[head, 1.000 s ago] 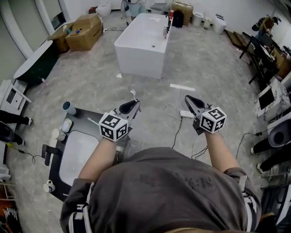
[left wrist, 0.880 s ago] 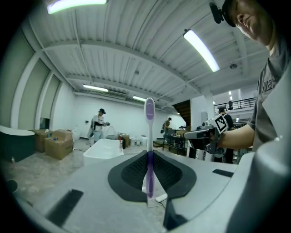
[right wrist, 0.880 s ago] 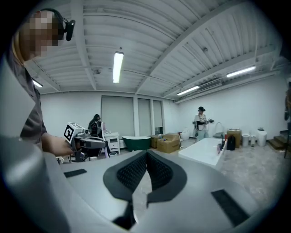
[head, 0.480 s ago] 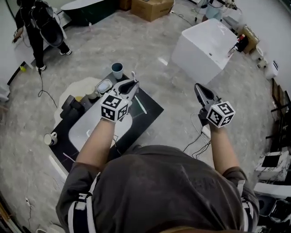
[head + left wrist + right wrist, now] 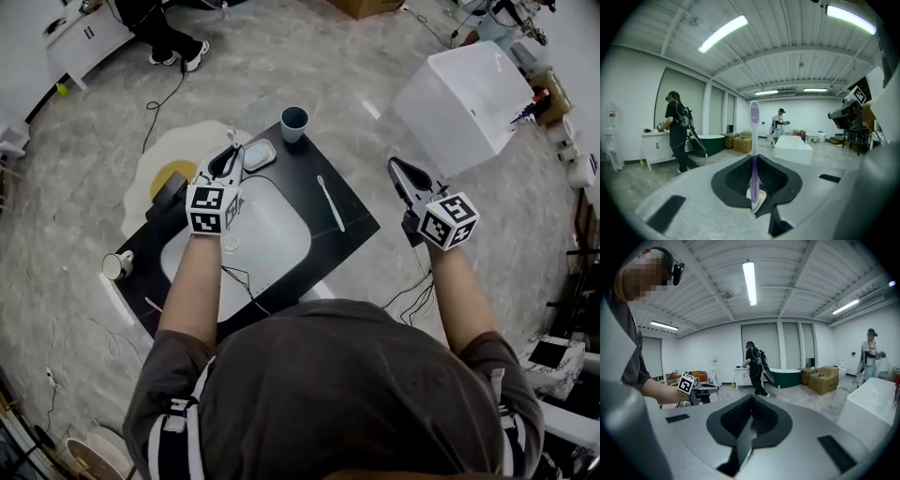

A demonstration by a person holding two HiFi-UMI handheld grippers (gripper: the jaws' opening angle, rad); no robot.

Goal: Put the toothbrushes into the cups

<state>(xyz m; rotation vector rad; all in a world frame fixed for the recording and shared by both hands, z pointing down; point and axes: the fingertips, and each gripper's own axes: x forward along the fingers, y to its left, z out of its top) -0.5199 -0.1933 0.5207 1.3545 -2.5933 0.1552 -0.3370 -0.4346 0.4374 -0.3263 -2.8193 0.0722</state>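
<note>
- Head view: we see the left hand-held gripper (image 5: 225,161) over the black surface (image 5: 358,217), at the far left edge of the white sink basin (image 5: 272,234). The right hand-held gripper (image 5: 397,171) hangs beyond the surface's right edge, above the floor. A white toothbrush (image 5: 330,202) lies flat right of the basin. A blue cup (image 5: 293,120) stands at the far corner and a white mug (image 5: 117,265) at the near left end.
- Left gripper view: we find its jaws clamped on a purple toothbrush (image 5: 753,140), upright with its head on top.
- Right gripper view: we see its jaws pressed together, with nothing between them.
</note>
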